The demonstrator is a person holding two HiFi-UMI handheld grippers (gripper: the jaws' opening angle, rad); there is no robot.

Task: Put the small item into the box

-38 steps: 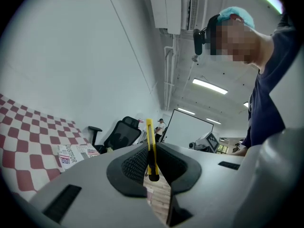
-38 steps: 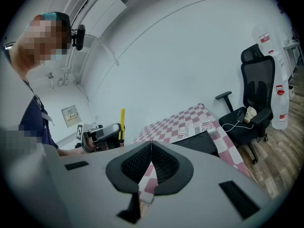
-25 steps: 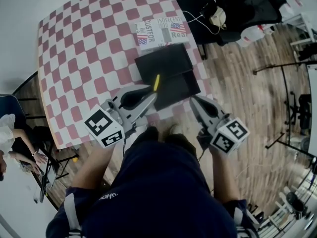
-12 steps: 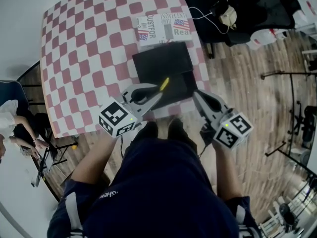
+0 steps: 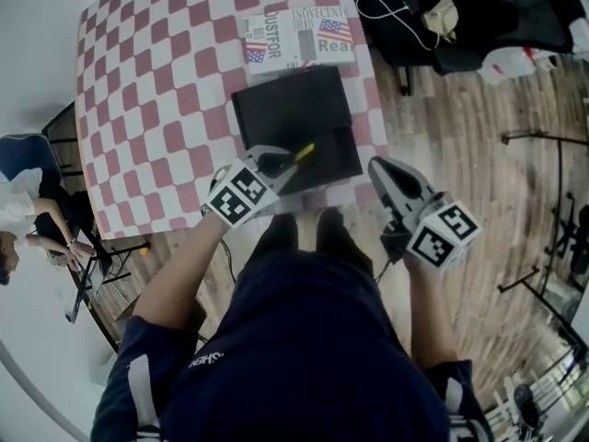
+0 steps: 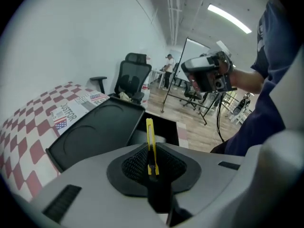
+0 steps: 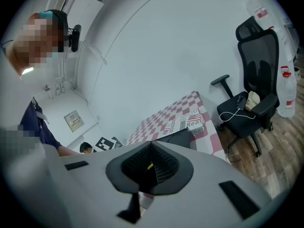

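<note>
A black box lies with its lid folded open on the red-and-white checked table, near the front edge. My left gripper is shut on a thin yellow strip that pokes out over the box's open base. In the left gripper view the strip stands upright between the pads, with the lid and the dark base just beyond it. My right gripper hangs off the table's right front corner, jaws together and empty; it also shows in the left gripper view.
A printed booklet lies on the table just behind the box. A black office chair with a cable and a small bag on it stands at the back right on the wooden floor. A seated person is at far left.
My left gripper has swung right and forward with the yellow strip, from beside the box's near left corner to over its base. The right gripper has barely moved.
</note>
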